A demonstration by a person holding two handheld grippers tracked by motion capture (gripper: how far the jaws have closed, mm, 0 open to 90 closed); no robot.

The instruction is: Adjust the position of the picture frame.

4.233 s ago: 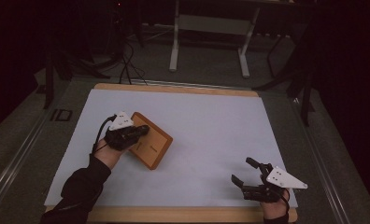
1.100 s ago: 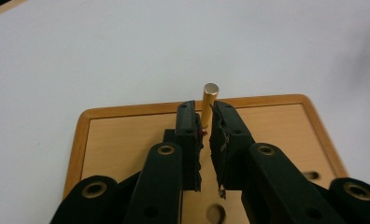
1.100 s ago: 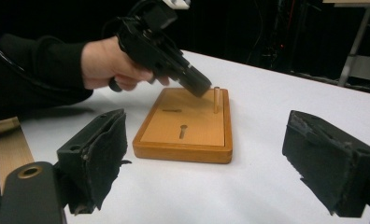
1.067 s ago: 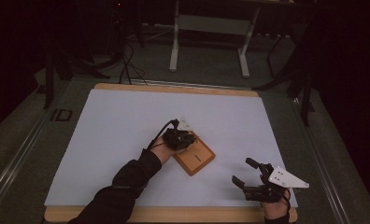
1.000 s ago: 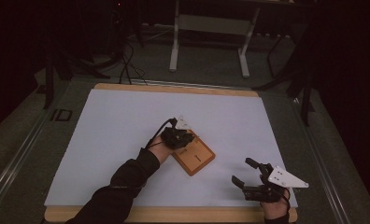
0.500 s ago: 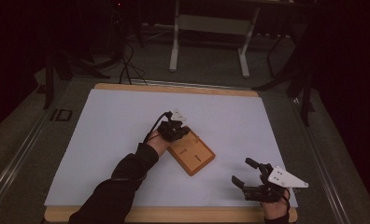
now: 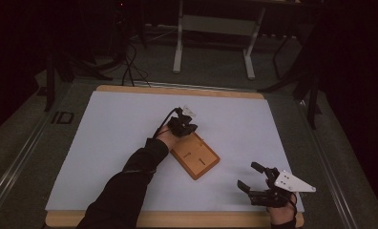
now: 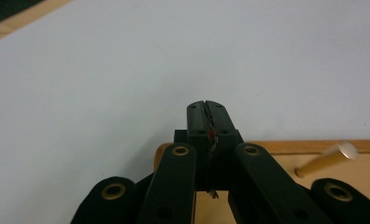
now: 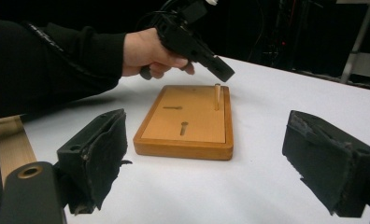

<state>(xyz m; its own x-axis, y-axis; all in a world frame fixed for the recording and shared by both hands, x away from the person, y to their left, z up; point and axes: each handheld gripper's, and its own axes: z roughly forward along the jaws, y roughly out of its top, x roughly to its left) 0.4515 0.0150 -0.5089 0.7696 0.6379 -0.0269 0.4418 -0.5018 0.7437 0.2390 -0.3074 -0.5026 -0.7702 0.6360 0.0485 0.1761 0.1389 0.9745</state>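
Left gripper (image 7: 189,128) fingers clenched on nothing, poised just above the upright peg (image 9: 217,96) at the wooden board's (image 7: 195,156) far corner. Right gripper (image 7: 255,182) fingers released, idle, well clear of the board. Risk: dropping lower with fingers clenched, knocking the peg over or skidding the board across the surface (image 7: 106,133).

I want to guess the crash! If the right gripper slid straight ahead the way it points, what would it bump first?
Probably the wooden board: it lies dead ahead between the open right gripper fingers, with bare white table before it.

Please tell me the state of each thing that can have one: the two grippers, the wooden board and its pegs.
Left gripper: shut, empty, above the board's far end.
Right gripper: open, empty.
Board: flat on the table.
Peg: upright at a far corner.
Other two pegs: appear to lie flat.
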